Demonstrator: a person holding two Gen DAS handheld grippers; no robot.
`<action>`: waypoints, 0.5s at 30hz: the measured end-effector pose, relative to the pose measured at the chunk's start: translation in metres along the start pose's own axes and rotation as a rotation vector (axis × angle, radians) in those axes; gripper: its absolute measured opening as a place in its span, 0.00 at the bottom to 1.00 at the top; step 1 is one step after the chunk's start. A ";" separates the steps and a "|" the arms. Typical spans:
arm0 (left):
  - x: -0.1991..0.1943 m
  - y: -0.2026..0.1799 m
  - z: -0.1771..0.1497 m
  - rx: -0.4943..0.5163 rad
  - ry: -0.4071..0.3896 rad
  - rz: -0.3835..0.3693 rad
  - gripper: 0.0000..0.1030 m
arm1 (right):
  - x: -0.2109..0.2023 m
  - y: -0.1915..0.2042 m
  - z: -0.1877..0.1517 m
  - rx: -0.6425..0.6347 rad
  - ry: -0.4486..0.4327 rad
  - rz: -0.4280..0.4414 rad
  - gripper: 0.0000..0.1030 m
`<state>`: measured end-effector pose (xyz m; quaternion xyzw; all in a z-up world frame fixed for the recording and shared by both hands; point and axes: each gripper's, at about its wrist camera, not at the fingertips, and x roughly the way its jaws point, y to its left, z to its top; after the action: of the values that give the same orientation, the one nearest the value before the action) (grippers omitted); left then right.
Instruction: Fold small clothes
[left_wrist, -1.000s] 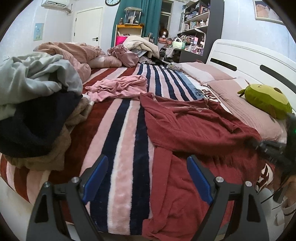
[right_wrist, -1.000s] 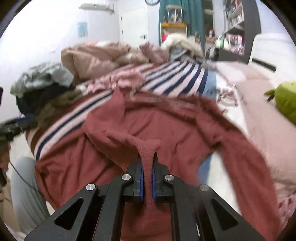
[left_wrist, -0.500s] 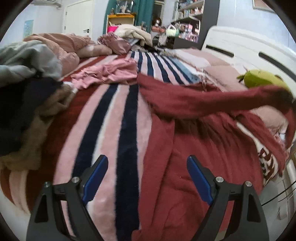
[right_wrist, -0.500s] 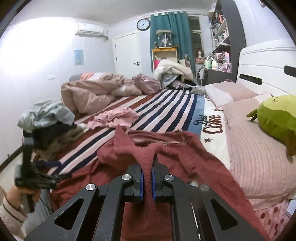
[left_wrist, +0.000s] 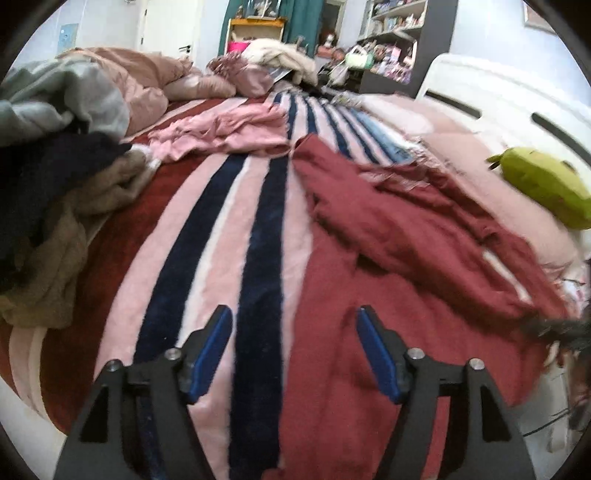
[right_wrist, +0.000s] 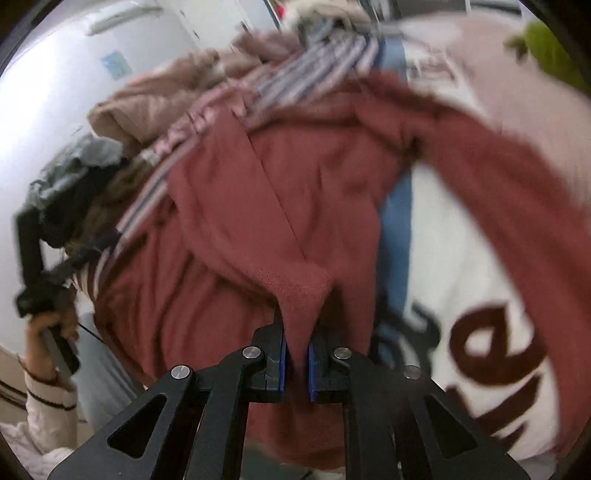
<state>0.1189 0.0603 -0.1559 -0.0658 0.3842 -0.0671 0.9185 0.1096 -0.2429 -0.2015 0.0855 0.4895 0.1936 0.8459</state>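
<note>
A dark red knit garment (left_wrist: 399, 236) lies spread over the striped blanket (left_wrist: 229, 236) on the bed, one part folded across its body. My left gripper (left_wrist: 293, 347) is open and empty, low over the garment's left edge near the bed's front. My right gripper (right_wrist: 295, 354) is shut on a pinched fold of the red garment (right_wrist: 295, 206), which drapes away from the jaws over the bed. The left gripper (right_wrist: 40, 273) shows in the right wrist view, held in a hand at the far left.
A heap of grey, navy and brown clothes (left_wrist: 55, 177) sits at the left. A pink garment (left_wrist: 225, 133) lies further back. A green plush toy (left_wrist: 543, 184) rests on the pink pillow at right. A bundled duvet and shelves stand behind.
My right gripper, still holding the red fabric, has swung down low over the bed, and the lifted sleeve now lies across the garment. My left gripper has moved forward and narrowed slightly.
</note>
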 end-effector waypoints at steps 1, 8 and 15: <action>-0.007 -0.002 0.001 0.003 -0.017 -0.007 0.70 | 0.001 -0.002 -0.002 0.006 0.001 -0.003 0.09; -0.041 -0.006 0.014 0.002 -0.087 -0.044 0.71 | -0.040 0.001 -0.011 -0.038 -0.091 -0.030 0.37; -0.063 -0.017 0.017 0.017 -0.132 -0.057 0.75 | -0.059 0.038 -0.021 -0.172 -0.172 -0.024 0.33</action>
<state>0.0857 0.0558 -0.0975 -0.0730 0.3200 -0.0922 0.9401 0.0553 -0.2334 -0.1523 0.0231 0.3979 0.2166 0.8912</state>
